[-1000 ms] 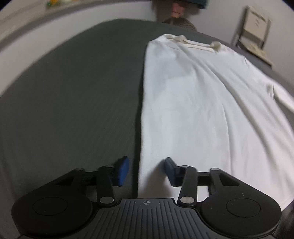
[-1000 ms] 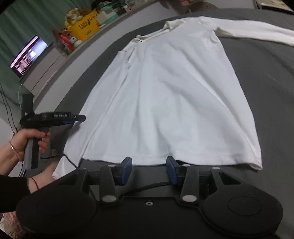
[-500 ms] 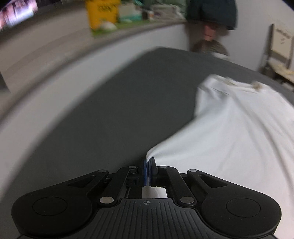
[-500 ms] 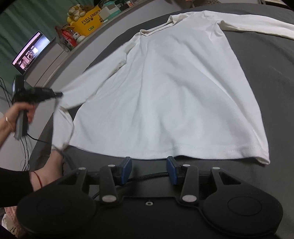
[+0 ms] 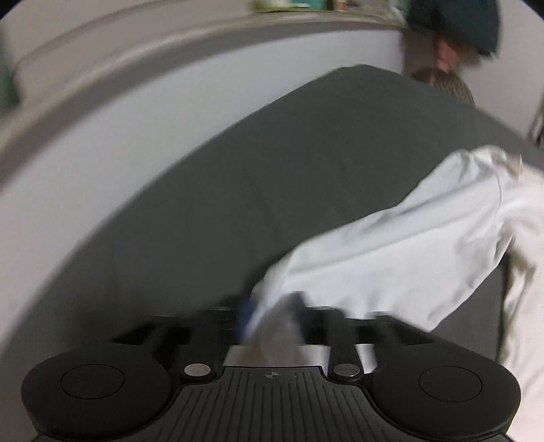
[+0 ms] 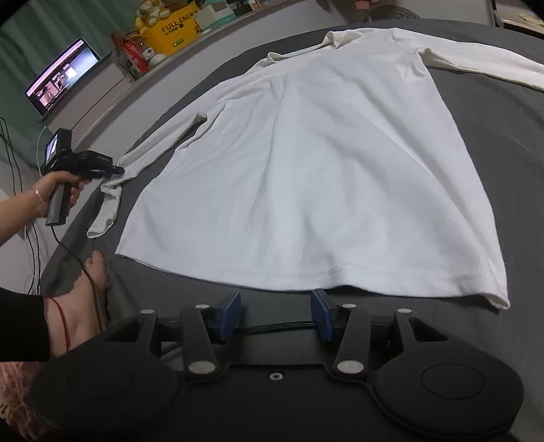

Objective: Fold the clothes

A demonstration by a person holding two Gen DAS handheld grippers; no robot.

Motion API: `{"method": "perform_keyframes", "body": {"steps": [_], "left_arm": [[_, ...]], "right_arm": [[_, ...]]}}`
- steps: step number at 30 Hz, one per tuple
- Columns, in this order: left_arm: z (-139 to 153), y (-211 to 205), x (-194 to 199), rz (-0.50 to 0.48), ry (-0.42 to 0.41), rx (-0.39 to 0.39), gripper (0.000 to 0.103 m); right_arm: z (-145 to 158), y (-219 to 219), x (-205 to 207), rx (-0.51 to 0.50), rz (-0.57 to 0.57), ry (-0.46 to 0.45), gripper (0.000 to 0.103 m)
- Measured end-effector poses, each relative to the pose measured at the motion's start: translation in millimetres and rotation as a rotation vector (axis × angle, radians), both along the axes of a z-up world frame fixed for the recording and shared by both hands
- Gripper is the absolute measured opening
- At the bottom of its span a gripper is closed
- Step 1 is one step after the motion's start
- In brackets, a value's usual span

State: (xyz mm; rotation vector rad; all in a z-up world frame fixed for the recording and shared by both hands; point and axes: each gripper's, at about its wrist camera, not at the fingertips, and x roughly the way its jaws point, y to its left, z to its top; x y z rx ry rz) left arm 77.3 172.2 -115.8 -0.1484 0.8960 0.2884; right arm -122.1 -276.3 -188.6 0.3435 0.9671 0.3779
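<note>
A white long-sleeved shirt (image 6: 323, 170) lies flat on the dark grey bed (image 6: 493, 136), collar far, hem (image 6: 340, 275) near. Its left sleeve (image 6: 159, 149) is stretched out toward the bed's left edge, cuff hanging over. My left gripper (image 6: 117, 170), held in a hand (image 6: 57, 183), sits at that sleeve. In the blurred left wrist view the sleeve (image 5: 408, 258) runs between the left gripper's (image 5: 272, 316) opening jaws. My right gripper (image 6: 277, 316) hovers just short of the hem, jaws opening, no cloth between them. The other sleeve (image 6: 476, 64) lies far right.
A bare foot (image 6: 91, 289) rests on the bed's near left corner, with a black cable across it. Beyond the bed's left edge, a ledge holds a lit laptop (image 6: 63, 76), a yellow box (image 6: 173, 32) and clutter. A pale wall (image 5: 170, 119) borders the bed.
The left gripper shut on the folded-in sleeve, pulled it out leftward away from the shirt body, and its jaws have now parted. The right gripper stayed at the hem, jaws slightly wider.
</note>
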Motion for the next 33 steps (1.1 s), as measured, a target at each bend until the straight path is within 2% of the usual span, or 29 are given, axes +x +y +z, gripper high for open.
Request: {"method": "perform_keyframes", "body": {"steps": [1, 2, 4, 9, 10, 11, 13, 15, 17, 18, 19, 24, 28, 31, 33], "left_arm": [[3, 5, -12, 0.016, -0.035, -0.025, 0.092], [7, 11, -25, 0.021, -0.070, -0.059, 0.092], [9, 20, -47, -0.001, -0.077, -0.133, 0.092], [5, 15, -100, -0.094, -0.031, -0.077, 0.091], [3, 16, -101, -0.100, -0.024, -0.088, 0.080], [-1, 17, -106, -0.098, -0.011, -0.122, 0.061], [-9, 18, -108, -0.089, 0.007, -0.188, 0.047], [-14, 10, -115, -0.113, -0.015, -0.201, 0.047], [-18, -2, -111, -0.133, -0.017, -0.193, 0.026], [-17, -5, -110, -0.131, -0.013, -0.176, 0.009], [-16, -7, -109, -0.128, -0.010, -0.156, 0.000], [1, 6, -108, -0.092, -0.004, -0.029, 0.000], [22, 31, -89, -0.049, 0.018, 0.162, 0.000], [27, 58, -79, 0.035, 0.047, 0.256, 0.000], [24, 67, -78, 0.058, 0.051, 0.258, 0.000]], "right_arm": [[0, 1, 0, 0.001, 0.003, 0.001, 0.047], [0, 3, 1, 0.002, 0.009, 0.003, 0.047], [1, 7, 2, 0.007, 0.023, 0.007, 0.047], [5, 18, 0, 0.017, 0.063, -0.003, 0.047], [7, 20, -1, 0.018, 0.070, -0.007, 0.047], [8, 21, -2, 0.019, 0.076, -0.012, 0.047], [9, 23, -4, 0.015, 0.080, -0.018, 0.048], [8, 23, -6, 0.010, 0.079, -0.015, 0.048], [7, 22, -6, 0.006, 0.072, -0.009, 0.048], [7, 22, -6, 0.003, 0.069, -0.007, 0.048], [7, 22, -6, 0.000, 0.067, -0.007, 0.048], [13, 25, 3, 0.000, 0.082, -0.019, 0.048], [21, 35, 22, 0.000, 0.121, -0.050, 0.048], [28, 54, 39, -0.009, 0.166, -0.092, 0.049], [28, 77, 47, -0.015, 0.227, -0.112, 0.052]]}}
